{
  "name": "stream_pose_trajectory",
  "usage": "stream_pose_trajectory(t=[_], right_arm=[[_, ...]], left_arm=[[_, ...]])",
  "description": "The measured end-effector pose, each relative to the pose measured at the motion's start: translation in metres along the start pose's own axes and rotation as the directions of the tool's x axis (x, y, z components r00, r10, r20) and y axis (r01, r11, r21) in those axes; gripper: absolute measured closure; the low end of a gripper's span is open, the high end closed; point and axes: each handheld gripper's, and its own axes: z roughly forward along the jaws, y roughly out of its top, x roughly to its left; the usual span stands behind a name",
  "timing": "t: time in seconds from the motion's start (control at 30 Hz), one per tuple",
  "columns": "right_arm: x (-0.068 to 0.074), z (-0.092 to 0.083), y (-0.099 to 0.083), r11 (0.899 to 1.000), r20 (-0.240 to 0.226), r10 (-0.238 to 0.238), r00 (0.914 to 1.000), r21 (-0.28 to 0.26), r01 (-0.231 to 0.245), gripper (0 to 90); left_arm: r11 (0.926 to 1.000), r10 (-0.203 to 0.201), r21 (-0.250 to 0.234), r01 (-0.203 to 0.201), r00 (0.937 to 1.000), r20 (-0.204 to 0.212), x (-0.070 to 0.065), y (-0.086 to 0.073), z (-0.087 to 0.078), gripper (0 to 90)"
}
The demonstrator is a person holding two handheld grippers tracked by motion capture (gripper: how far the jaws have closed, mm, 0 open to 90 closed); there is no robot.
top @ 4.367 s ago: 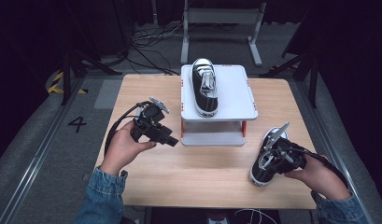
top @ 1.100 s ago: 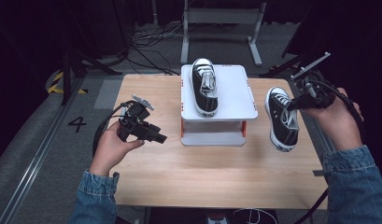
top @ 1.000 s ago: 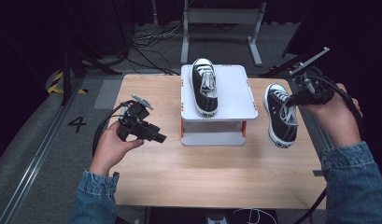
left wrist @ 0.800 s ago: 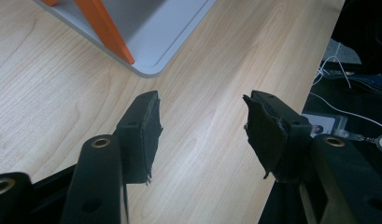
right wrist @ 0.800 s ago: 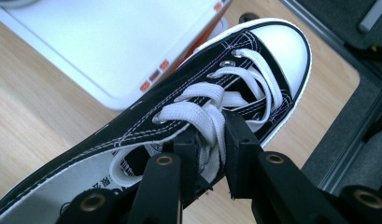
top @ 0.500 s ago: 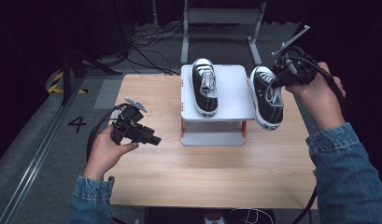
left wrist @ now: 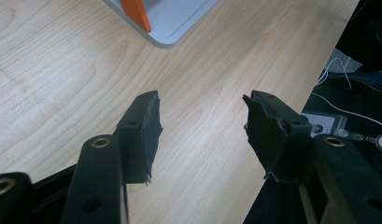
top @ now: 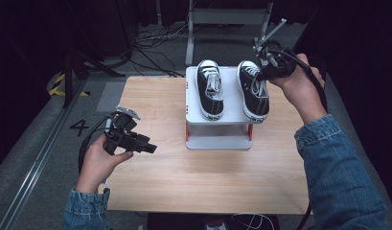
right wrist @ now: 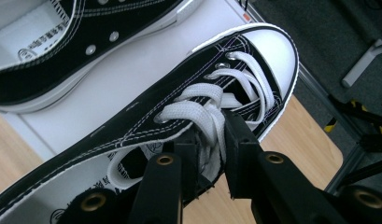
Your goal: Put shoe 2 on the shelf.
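now right gripper (right wrist: 209, 154) clamped on shoe (top: 253, 91) laces, setting it on stand (top: 217, 136) right side; next likely release. left gripper (left wrist: 202, 135) apart, idle.

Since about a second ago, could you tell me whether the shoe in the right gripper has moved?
Yes. The held shoe went left from beside the white stand to above its top, next to the other shoe.

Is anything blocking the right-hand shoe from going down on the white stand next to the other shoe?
Nothing visible does. The right gripper holds the right shoe by its laces over the bare right half of the white stand; the left shoe sits apart on the left half.
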Motion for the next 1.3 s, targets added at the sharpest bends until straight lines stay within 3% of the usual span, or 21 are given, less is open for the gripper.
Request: stream_pose_trajectory(t=[0.3,0.47,0.57,0.63,0.67,0.77,0.87,1.03,1.2,1.3], right_arm=[[0.007,0.021,0.026,0.999,0.034,-0.032,0.9989,-0.009,0.032,78.2],[0.014,0.039,0.035,0.999,0.049,-0.030,0.9983,0.013,0.029,78.0],[0.022,0.050,0.039,0.998,0.055,-0.052,0.9972,0.044,0.050,77.3],[0.026,0.053,0.037,0.997,0.059,-0.065,0.9961,0.037,0.063,72.7],[0.026,0.054,0.036,0.998,0.039,-0.061,0.9974,0.032,0.060,68.3],[0.023,0.050,0.032,0.999,0.015,-0.050,0.9986,0.013,0.050,56.9],[0.023,0.042,0.028,0.998,0.010,-0.055,0.9985,-0.008,0.055,51.3],[0.023,0.027,0.020,0.998,0.008,-0.043,0.9990,-0.042,0.043,48.3],[0.020,0.002,-0.006,0.993,-0.001,-0.007,1.0000,-0.117,0.007,47.3],[0.015,-0.010,-0.028,0.989,-0.017,0.024,0.9996,-0.145,-0.027,47.6]], left_arm=[[0.9998,-0.015,-0.010,0.015,0.9999,-0.002,0.002,-0.007,-0.005,45.1],[0.9999,-0.015,-0.009,0.015,0.9999,-0.001,0.004,-0.006,-0.003,45.2],[0.9998,-0.016,-0.008,0.016,0.9998,0.007,0.005,-0.005,-0.002,45.2],[0.9999,-0.008,-0.007,0.008,1.0000,0.006,0.005,-0.004,-0.002,45.2],[0.9999,-0.010,-0.006,0.010,0.9999,0.007,0.005,-0.003,-0.002,45.2],[1.0000,-0.003,-0.004,0.003,0.9999,0.015,0.006,-0.001,0.000,45.2],[1.0000,0.000,-0.003,0.000,0.9999,0.017,0.006,0.003,0.003,45.1],[1.0000,0.004,0.003,-0.005,0.9998,0.022,0.006,0.006,0.005,45.0],[1.0000,0.005,0.003,-0.005,0.9998,0.018,0.008,0.007,0.006,45.0],[0.9999,0.005,0.012,-0.005,1.0000,-0.007,0.007,0.007,0.008,44.4]])
